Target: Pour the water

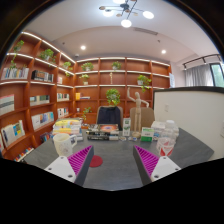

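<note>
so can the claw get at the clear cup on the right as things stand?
Probably yes. The claw is open and empty, and the clear cup stands just beyond its right finger on the grey table, with nothing visible between them.

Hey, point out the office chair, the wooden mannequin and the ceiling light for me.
office chair [109, 117]: gripper view, middle of its backrest.
wooden mannequin [137, 103]: gripper view, its torso.
ceiling light [125, 13]: gripper view, centre of the fixture.

Gripper pads were magenta w/ white fingers; table grey; far shelves orange-brown, prob. wood.
</note>
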A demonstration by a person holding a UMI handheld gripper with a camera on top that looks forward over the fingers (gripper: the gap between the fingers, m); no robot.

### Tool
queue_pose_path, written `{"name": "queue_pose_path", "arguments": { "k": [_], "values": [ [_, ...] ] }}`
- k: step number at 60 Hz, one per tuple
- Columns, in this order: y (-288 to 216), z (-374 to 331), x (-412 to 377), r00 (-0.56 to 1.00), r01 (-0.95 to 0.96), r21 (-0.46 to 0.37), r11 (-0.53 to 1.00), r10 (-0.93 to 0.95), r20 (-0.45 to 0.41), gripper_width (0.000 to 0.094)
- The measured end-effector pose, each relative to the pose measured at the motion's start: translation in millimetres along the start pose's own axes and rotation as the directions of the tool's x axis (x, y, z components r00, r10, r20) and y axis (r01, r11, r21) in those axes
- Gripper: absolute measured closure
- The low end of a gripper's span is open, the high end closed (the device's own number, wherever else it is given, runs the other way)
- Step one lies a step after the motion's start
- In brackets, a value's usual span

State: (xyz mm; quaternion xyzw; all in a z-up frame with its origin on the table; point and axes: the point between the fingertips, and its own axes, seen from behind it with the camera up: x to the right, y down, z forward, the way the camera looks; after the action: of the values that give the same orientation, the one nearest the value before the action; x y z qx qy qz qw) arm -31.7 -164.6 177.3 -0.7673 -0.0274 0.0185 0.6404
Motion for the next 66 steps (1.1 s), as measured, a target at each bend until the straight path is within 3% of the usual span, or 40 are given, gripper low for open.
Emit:
{"name": "queue_pose_path", "arguments": {
  "k": [5,6,10,21,29,43,46,52,60,66],
  "values": [
    [25.0,-4.1,3.9,1.0,-0.023,-0.029,0.999,0.022,-0.02,0.0099],
    [11.4,-2.9,4.9,0.999,-0.03,-0.037,0.999,0.029,-0.024,0.0098],
    [51.2,-2.3,42.8,0.998,-0.056,-0.044,0.997,0.055,-0.038,0.0098],
    [76.8,10.5,126.8,0.988,-0.041,-0.032,0.999,0.036,-0.15,0.0104],
    [73.9,38.4,168.8,0.98,-0.017,0.007,1.0,0.018,-0.199,0.0109],
    [48.5,90.7,185.9,0.984,-0.001,0.088,0.996,0.017,-0.179,0.0119],
    [46.7,98.3,186.2,0.984,0.001,0.09,0.996,0.015,-0.176,0.0172],
    [43.7,106.5,189.9,0.983,0.017,0.111,0.994,0.004,-0.183,0.0403],
    [42.4,105.3,189.4,0.981,0.021,0.142,0.99,0.007,-0.191,0.0565],
    [42.4,104.5,189.7,0.977,0.035,0.146,0.989,-0.003,-0.212,0.0599]
  ]
}}
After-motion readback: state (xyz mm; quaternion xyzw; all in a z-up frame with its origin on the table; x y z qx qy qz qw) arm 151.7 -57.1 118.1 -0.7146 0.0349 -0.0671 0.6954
